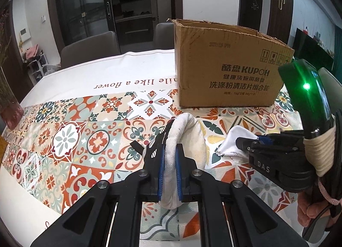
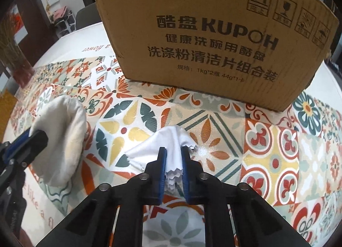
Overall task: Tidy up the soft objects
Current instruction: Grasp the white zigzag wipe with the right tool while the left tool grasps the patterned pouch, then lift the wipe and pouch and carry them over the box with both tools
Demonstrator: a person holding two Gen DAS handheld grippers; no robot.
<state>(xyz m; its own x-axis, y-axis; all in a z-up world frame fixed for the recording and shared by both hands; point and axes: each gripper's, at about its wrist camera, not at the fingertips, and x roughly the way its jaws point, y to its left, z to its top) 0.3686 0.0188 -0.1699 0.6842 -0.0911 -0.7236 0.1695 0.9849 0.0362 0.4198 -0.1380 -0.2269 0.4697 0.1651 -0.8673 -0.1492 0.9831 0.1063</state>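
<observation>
The left hand-held gripper (image 1: 170, 150) is matte black with blue finger pads (image 1: 161, 162) and round silver screws on its linkage arms. The right hand-held gripper (image 2: 173, 152) matches it, bearing white "DAS" lettering, a green-lit housing (image 1: 307, 86) and cream cord wrapping (image 1: 320, 152) below that light.

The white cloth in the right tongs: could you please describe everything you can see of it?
The white cloth is thin, smooth fabric with pinked zigzag edges, crumpled into loose folds. The right tongs are shut on its near end, bunching several layers between the blue pads. Its far part drapes toward the patterned tablecloth, in front of the cardboard box and apart from it.
</observation>
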